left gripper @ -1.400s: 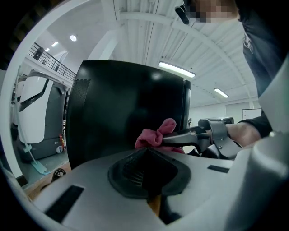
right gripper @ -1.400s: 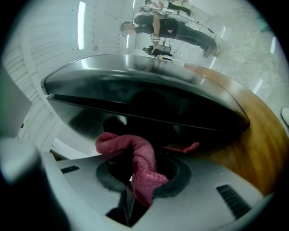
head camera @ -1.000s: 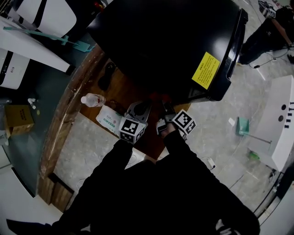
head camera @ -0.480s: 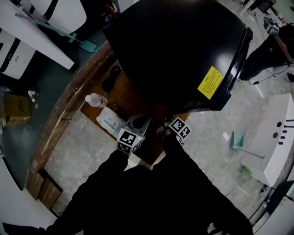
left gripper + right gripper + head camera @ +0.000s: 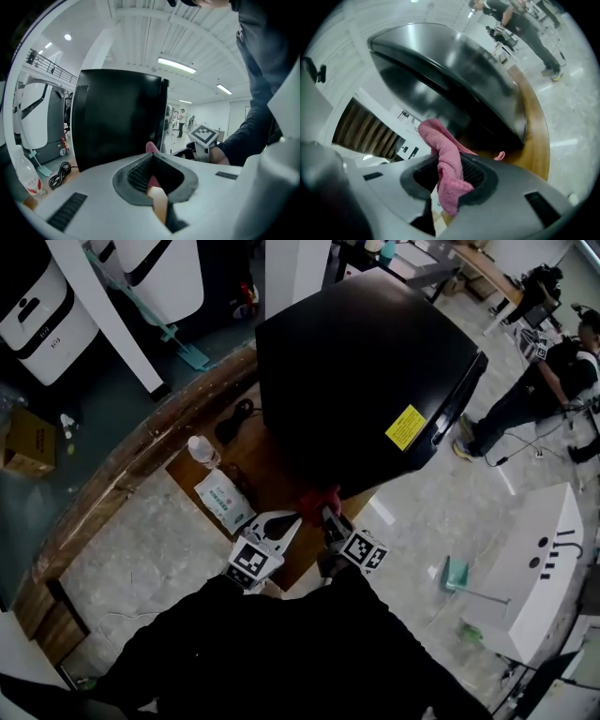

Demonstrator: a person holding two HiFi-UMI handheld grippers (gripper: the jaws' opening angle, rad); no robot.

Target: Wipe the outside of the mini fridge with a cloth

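Grippers: brought closer to the lower corner of the mini fridge [image 5: 366,381] than a second ago.
Right gripper [image 5: 447,164]: clamped on the pink cloth [image 5: 440,140], which is draped out over its jaws.
Left gripper [image 5: 151,157]: jaws drawn together, a cloth tip seen just past them.
Mini fridge: black, stood on the wooden table [image 5: 262,460], upper centre of the head view.
Cloth: held by the fridge's lower edge, mid-frame.
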